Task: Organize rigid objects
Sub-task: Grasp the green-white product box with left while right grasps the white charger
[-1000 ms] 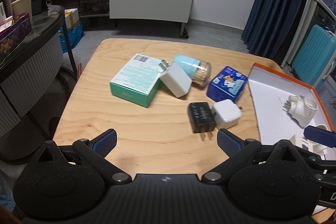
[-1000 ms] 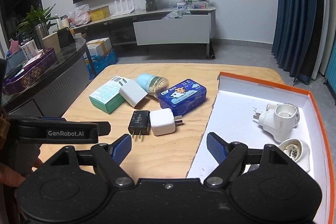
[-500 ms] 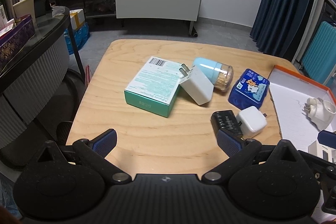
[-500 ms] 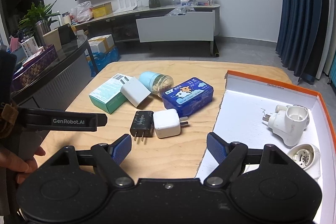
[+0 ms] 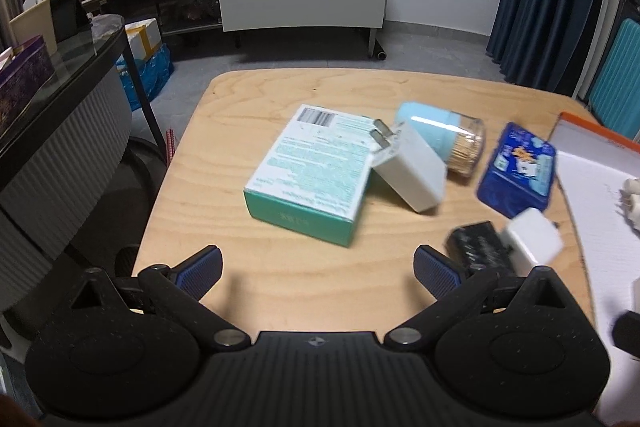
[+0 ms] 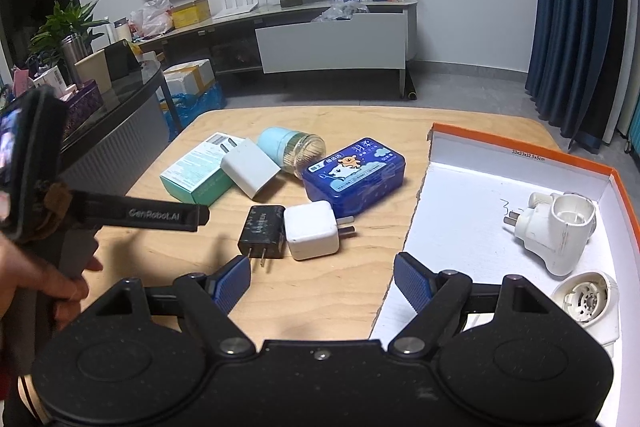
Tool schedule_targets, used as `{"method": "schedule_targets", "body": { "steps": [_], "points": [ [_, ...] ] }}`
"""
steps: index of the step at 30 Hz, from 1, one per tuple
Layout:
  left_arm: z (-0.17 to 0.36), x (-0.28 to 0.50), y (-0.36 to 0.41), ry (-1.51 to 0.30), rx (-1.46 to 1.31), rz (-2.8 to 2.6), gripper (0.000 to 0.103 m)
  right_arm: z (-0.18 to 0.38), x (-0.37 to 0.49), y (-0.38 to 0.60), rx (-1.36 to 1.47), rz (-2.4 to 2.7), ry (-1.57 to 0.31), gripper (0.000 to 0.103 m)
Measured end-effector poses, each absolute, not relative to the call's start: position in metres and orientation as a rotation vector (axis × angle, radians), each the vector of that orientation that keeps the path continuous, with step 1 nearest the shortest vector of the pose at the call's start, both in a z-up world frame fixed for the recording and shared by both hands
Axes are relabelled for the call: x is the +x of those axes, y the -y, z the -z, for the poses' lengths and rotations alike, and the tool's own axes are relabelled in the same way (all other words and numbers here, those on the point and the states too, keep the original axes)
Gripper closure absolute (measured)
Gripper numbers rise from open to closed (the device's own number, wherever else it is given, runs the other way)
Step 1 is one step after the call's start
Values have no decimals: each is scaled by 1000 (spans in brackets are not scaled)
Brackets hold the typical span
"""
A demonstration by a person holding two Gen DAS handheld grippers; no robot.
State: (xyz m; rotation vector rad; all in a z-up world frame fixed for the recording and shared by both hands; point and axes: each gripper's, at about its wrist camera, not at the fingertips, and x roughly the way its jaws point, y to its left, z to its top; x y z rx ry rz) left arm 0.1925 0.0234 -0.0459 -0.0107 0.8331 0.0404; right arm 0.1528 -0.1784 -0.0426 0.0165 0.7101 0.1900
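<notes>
Both tools hover empty above the pale wooden table (image 6: 320,291). The left gripper (image 5: 318,265) has its blue-padded fingers spread wide and faces the teal-and-white cardboard box (image 5: 310,175); the right gripper (image 6: 322,281) is spread as well, over the table edge beside the white tray with an orange rim (image 6: 520,163).

Two white plastic plug adapters (image 6: 556,231) already lie in that tray. Still on the table are the large white wall charger (image 6: 250,169), leaning on the box, the clear toothpick jar with a light-blue cap (image 6: 292,149) on its side, the blue printed tin (image 6: 354,175), and the black charger (image 6: 264,231) touching the small white cube charger (image 6: 312,235).

The likely trouble is crowding (nearly everything touches a neighbour). Lifting the box would probably topple the leaning charger, and a nudge could set the jar rolling. A finger closing on the black charger may shove the white cube aside.
</notes>
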Motion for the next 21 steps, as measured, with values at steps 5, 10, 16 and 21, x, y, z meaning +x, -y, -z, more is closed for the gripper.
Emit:
{"method": "schedule_targets", "body": {
  "steps": [5, 10, 16, 21],
  "points": [
    [54, 213, -30, -827, 38, -38, 0, 46, 156, 182, 34, -187, -714, 10],
    [62, 235, -30, -806, 83, -7, 0, 50, 158, 185, 37, -191, -724, 10],
    [69, 252, -31, -762, 102, 27, 0, 55, 163, 186, 38, -187, -737, 10],
    [71, 251, -31, -737, 45, 62, 11, 60, 170, 183, 31, -184, -752, 10]
  ]
}}
